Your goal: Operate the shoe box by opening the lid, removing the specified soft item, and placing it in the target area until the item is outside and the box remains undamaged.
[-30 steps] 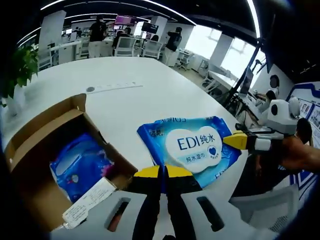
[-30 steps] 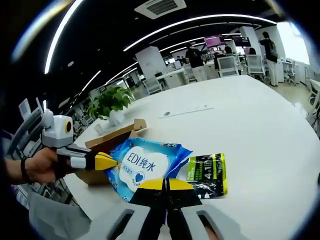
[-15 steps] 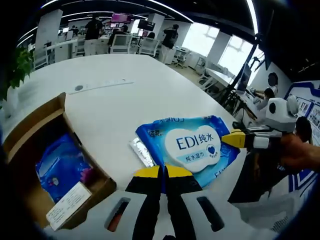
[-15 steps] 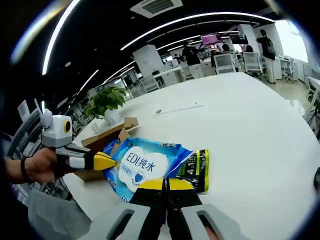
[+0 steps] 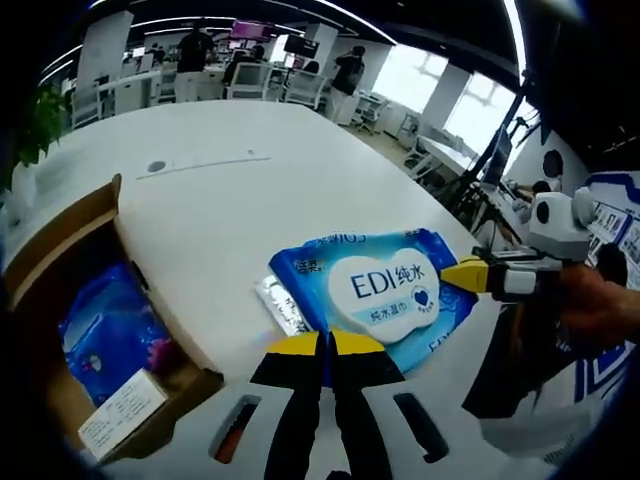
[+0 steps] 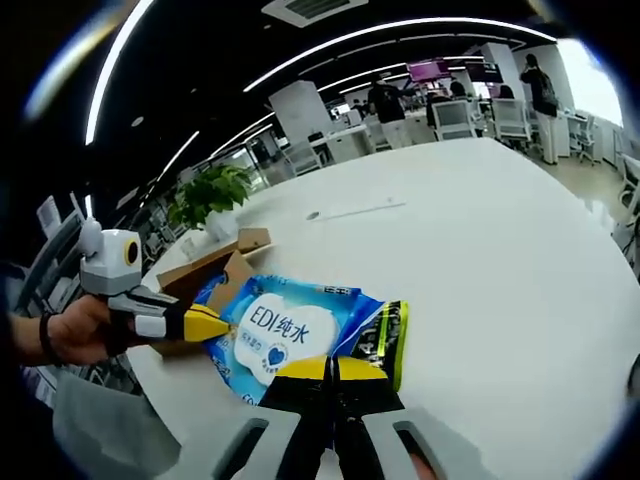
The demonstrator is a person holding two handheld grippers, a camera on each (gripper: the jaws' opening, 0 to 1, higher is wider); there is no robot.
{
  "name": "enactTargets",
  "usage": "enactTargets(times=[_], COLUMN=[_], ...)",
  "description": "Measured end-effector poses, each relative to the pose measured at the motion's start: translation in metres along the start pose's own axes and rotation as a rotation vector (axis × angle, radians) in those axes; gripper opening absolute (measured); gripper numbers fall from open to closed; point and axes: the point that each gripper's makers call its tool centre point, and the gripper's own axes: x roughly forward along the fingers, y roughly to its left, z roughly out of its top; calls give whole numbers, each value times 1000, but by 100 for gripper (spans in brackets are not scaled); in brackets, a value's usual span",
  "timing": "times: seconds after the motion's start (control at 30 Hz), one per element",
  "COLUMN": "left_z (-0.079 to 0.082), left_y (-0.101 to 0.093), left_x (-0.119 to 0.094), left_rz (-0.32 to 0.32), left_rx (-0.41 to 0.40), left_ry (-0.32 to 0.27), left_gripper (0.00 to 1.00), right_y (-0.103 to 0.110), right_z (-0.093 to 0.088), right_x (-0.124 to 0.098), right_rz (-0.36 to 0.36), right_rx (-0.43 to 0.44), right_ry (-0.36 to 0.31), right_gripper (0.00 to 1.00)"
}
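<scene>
Started with a big white table, plenty of bare space for a landing. Then the open shoe box off on the left gripper's side, flap up, with another blue pouch lying inside. Saw the EDI wipes pack already outside, apart from the box, held between both tools on or just over the tabletop, couldn't tell which. Noticed a smaller green-and-black packet tucked partly under it. Left gripper pinched fully closed on one edge, right gripper clamped tight on the opposite edge. Biggest risks, probably: pulling apart and tearing the soft wrapper, releasing unevenly and flopping it onto that packet, or swinging back and clipping the cardboard flap.
</scene>
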Motion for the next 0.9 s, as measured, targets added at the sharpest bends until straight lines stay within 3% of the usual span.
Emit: enactTargets(times=[0.9], left_z=[-6], left_y=[19], left_x=[29], left_rz=[57], left_rx=[-52], left_ry=[37], left_gripper=[0], right_y=[-28], right_z=[9], right_x=[48], right_rz=[45], right_rx=[-81], right_ry=[104], right_gripper=[0])
